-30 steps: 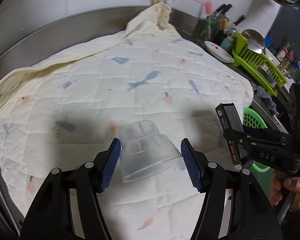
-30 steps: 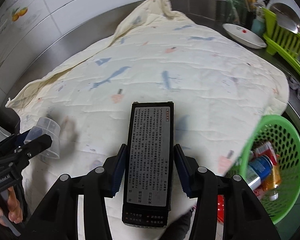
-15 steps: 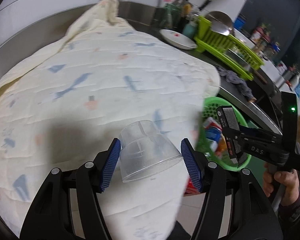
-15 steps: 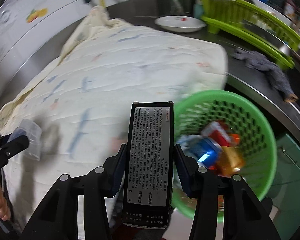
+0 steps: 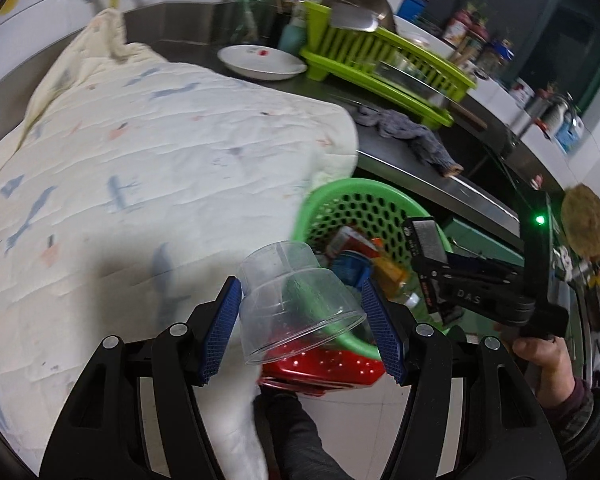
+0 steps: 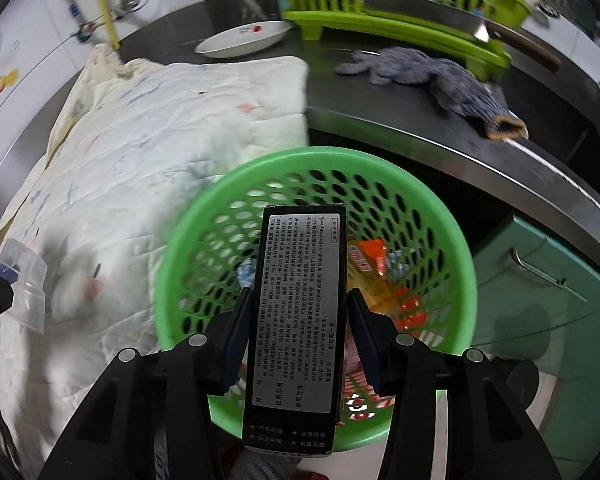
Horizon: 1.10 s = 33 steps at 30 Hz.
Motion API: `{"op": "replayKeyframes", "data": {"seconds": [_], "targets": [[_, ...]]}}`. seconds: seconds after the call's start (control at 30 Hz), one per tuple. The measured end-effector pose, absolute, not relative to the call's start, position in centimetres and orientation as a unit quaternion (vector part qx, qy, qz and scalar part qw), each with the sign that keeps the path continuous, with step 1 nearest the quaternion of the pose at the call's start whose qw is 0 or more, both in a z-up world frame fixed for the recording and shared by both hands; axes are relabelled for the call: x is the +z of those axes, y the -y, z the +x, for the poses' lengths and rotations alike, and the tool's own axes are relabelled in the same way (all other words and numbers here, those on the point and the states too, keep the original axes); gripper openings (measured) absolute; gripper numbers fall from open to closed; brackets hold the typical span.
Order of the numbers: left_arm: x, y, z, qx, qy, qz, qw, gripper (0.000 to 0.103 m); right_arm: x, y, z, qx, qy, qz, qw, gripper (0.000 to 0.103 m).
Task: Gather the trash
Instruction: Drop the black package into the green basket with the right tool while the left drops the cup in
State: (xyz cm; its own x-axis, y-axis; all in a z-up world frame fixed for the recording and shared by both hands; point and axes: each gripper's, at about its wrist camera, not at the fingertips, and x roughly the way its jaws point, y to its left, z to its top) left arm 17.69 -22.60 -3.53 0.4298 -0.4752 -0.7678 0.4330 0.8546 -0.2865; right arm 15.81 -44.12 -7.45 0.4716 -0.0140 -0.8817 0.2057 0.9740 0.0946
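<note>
My left gripper (image 5: 300, 324) is shut on a clear plastic cup (image 5: 296, 300), held above the near rim of the green mesh basket (image 5: 364, 204). My right gripper (image 6: 298, 332) is shut on a black printed box (image 6: 300, 312), held over the green basket (image 6: 456, 252), which holds several wrappers and packets. The right gripper with the box also shows in the left wrist view (image 5: 432, 280); the cup shows at the left edge of the right wrist view (image 6: 26, 280).
A quilted cream cloth (image 5: 140, 152) covers the steel counter to the left. A white plate (image 5: 260, 62), a lime dish rack (image 5: 380, 56) and a grey glove (image 6: 432, 76) lie on the counter behind. A green cabinet (image 6: 540, 280) is at right.
Both grippers have swung right, off the cloth and toward the green basket. The box now hangs over the basket and the cup over its near rim. Both grips are unchanged.
</note>
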Motion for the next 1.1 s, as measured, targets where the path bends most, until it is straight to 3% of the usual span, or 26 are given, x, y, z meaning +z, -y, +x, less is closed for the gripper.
{"op": "replayKeyframes", "data": {"seconds": [0.3, 1.0, 1.1], "targets": [[-4.3, 27.5, 17.6, -0.304, -0.467, -0.004, 0.830, 0.062, -7.7, 46.8, 14.8, -0.077, -0.504, 0.117, 0.852, 0.053], [-7.3, 33.9, 16.9, -0.341, -0.490, 0.019, 0.802, 0.064, -6.5, 48.2, 12.0, -0.076, -0.486, 0.128, 0.861, 0.058], [-6.9, 33.6, 16.5, -0.340, -0.484, 0.024, 0.806, 0.070, -6.3, 47.7, 11.6, -0.077, -0.483, 0.122, 0.863, 0.058]]}}
